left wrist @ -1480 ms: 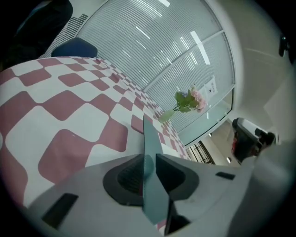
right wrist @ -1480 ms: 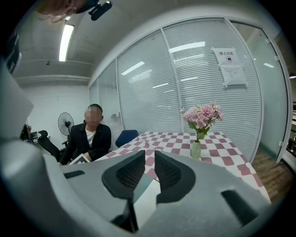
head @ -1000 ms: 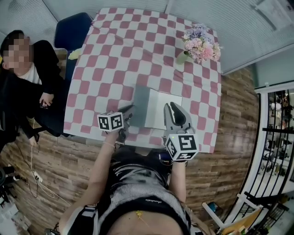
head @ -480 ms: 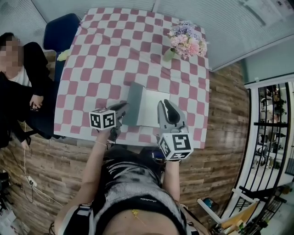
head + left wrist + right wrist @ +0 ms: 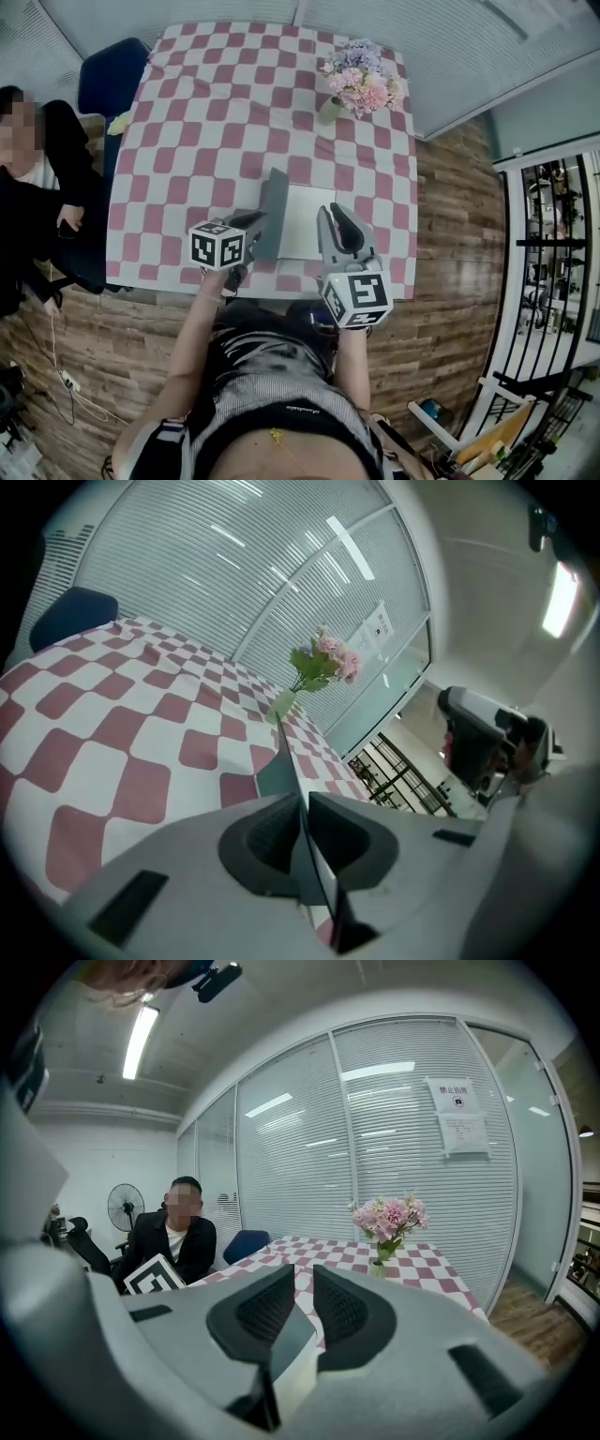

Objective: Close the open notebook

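At the far left a person (image 5: 37,178) sits beside the table (image 5: 187,122), well apart from the work. The notebook (image 5: 298,239) lies near the table's front edge, right in front of the wearer, which keeps both tools within easy reach. The left gripper (image 5: 255,223) comes at it from the left. Its jaws have just been closing, and the notebook's grey cover (image 5: 275,208) runs between them as a thin sheet pinched at its near edge. Held there, the cover stands up almost on edge, tilted over the spine, so it can be swung across like a door; by my reading the closing is about half done. To its right the white page (image 5: 309,211) lies flat on the cloth, waiting to be covered. The right gripper (image 5: 337,217) hangs over the notebook's right edge with its jaws only narrowly parted. Its own view shows the raised cover and the page through that slot, and nothing seems pressed between the pads. I judge it is kept there to steady the book if it slides, while staying clear of the cover's path. The flowers (image 5: 361,80) stand at the far right corner, well apart from the swing.
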A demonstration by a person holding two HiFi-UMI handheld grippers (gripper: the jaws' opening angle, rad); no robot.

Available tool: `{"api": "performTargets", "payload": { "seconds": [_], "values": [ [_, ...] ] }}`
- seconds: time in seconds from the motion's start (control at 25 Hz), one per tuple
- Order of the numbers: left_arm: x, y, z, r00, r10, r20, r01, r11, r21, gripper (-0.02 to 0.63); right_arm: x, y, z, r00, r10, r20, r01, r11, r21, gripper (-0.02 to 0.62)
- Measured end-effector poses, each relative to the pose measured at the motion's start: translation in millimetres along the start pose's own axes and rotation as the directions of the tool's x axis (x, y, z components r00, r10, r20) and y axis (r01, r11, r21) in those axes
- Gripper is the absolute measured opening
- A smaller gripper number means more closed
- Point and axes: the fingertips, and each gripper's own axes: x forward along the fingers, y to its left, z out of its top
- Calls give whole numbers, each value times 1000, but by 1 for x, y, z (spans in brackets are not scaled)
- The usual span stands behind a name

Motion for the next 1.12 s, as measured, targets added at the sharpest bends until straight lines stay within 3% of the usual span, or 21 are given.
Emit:
{"api": "performTargets", "payload": {
  "seconds": [0.24, 0.52, 1.12],
  "values": [
    [5, -11, 2, 1000, -21, -5, 21, 1000, -2, 28, -4, -4, 0, 1000, 1, -6, -1, 1000, -10, 52],
    [11, -27, 2, 1000, 1, -5, -1, 998, 60, 28, -9, -10, 1, 1000, -6, 6, 6, 1000, 2, 52],
    [60, -73, -6, 998, -55, -24, 56, 998, 38, 28, -29, -39, 0, 1000, -23, 1, 23, 1000, 0, 52]
  ]
}}
